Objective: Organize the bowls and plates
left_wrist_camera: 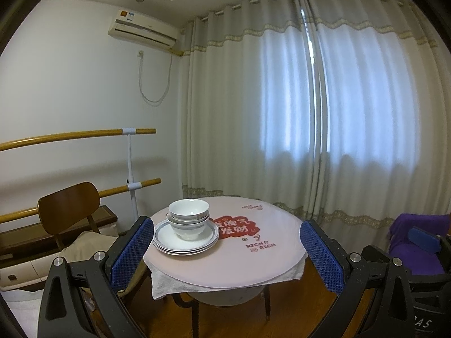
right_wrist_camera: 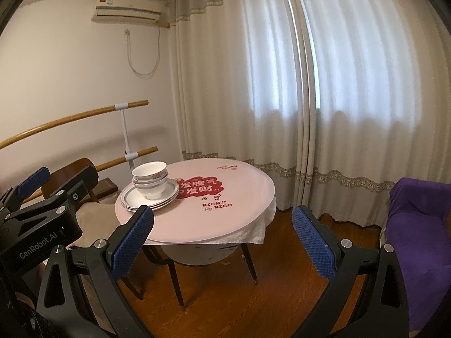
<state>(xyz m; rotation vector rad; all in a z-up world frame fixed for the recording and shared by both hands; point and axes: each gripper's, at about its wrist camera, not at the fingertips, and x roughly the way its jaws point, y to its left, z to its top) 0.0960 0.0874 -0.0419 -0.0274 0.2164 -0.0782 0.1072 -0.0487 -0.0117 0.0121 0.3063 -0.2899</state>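
Note:
A stack of white bowls (left_wrist_camera: 188, 217) sits on a stack of white plates (left_wrist_camera: 169, 239) with grey rims, at the left side of a round pink table (left_wrist_camera: 253, 264). The same bowls (right_wrist_camera: 150, 178) and plates (right_wrist_camera: 132, 198) show in the right wrist view on the table (right_wrist_camera: 225, 219). My left gripper (left_wrist_camera: 227, 249) is open and empty, held back from the table, with the stack just right of its left finger. My right gripper (right_wrist_camera: 222, 239) is open and empty, farther back and to the right. The left gripper also shows in the right wrist view (right_wrist_camera: 42, 197).
A brown wooden chair (left_wrist_camera: 69, 205) with a beige cushion stands left of the table. A purple seat (right_wrist_camera: 417, 239) is at the right. Long curtains (left_wrist_camera: 310, 112) hang behind the table. Wooden rails (left_wrist_camera: 79, 135) run along the left wall. The floor (right_wrist_camera: 282, 281) is wood.

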